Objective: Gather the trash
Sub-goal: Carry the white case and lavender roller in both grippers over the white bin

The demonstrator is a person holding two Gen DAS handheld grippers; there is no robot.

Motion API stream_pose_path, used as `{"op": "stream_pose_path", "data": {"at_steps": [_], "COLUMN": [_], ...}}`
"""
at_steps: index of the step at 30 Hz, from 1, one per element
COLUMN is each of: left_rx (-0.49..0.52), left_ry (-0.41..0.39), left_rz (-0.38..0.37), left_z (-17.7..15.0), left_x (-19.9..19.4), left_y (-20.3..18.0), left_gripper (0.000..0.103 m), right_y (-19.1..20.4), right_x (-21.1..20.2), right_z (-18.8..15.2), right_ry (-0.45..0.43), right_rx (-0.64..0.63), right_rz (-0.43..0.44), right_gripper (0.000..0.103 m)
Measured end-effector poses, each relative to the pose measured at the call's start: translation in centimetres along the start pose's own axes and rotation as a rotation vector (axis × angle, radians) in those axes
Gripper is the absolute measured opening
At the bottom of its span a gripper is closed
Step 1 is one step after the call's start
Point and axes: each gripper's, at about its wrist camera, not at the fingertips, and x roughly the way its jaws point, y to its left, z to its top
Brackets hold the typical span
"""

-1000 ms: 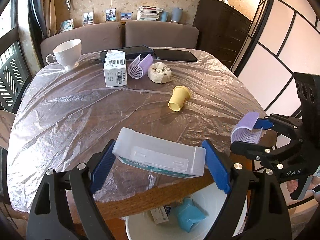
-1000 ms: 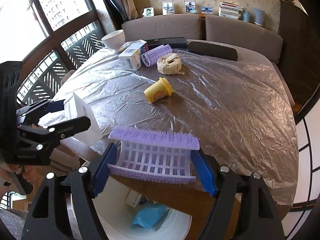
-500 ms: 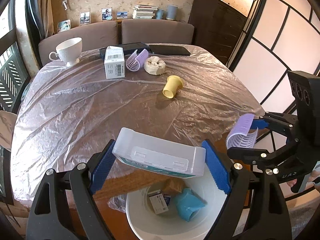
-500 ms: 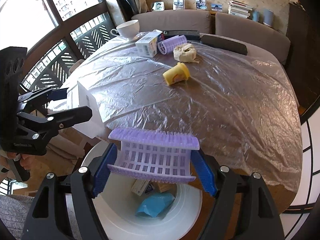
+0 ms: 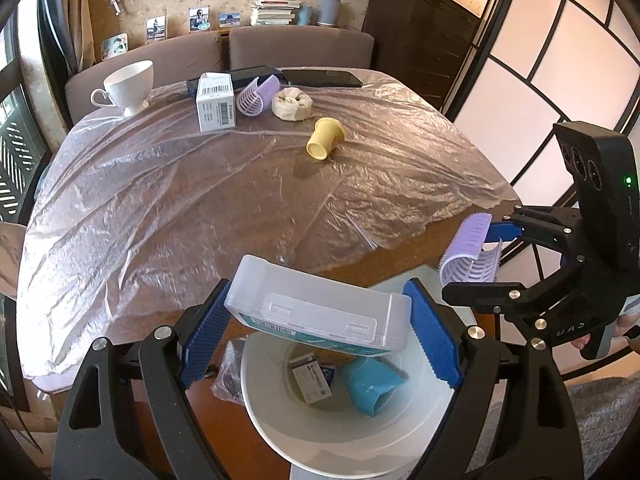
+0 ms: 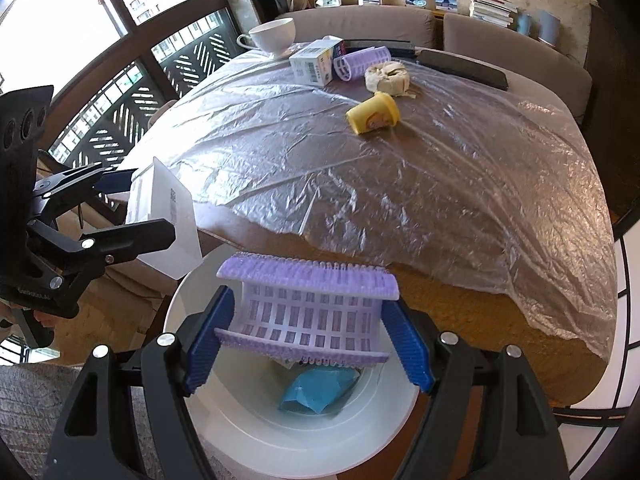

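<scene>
My left gripper [image 5: 316, 330] is shut on a clear plastic box [image 5: 320, 310], held above the white trash bin [image 5: 280, 424]. My right gripper [image 6: 306, 340] is shut on a purple hair roller [image 6: 308, 316], held over the same bin [image 6: 240, 432]. The bin holds a blue wrapper [image 5: 372, 384] and a small carton [image 5: 312, 376]. On the table lie a yellow cup [image 5: 325, 143], a tape roll [image 5: 292, 103], a second purple roller [image 5: 256, 96] and a white carton [image 5: 215, 101]. In the left wrist view the right gripper [image 5: 476, 268] is at the right.
A round wooden table covered in plastic film [image 5: 200, 200] fills the view. A white teacup [image 5: 128, 84], a black case [image 5: 240, 76] and a black phone [image 5: 324, 78] sit at its far side. Sofa seats [image 5: 300, 48] stand behind, a dark cabinet [image 5: 420, 28] at the right.
Both grippers have pulled back from the table edge and now hang over the bin, which shows more fully. Each still holds its item.
</scene>
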Motion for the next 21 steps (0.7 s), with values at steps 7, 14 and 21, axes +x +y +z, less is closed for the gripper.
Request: {"op": "stream_pose_path", "data": {"at_steps": [7, 14, 21], "left_rx": [0.007, 0.014, 0.026], "left_ry": [0.020, 0.042, 0.073], "left_rz": [-0.013, -0.019, -0.025], "left_z": [-1.0, -1.8, -2.6], "left_x": [0.0, 0.4, 1.3], "left_y": [-0.5, -0.8, -1.0], "left_gripper": [0.087, 0.087, 0.087], "right_y": [0.4, 0.5, 0.6], "right_x": [0.6, 1.3, 2.1], "right_z": [-0.9, -2.0, -2.9], "right_ry": [0.030, 0.055, 0.080], "right_rx": [-0.013, -0.002, -0.013], "right_rz": [0.015, 0.021, 0.022], "right_gripper": [0.074, 0.074, 0.074]}}
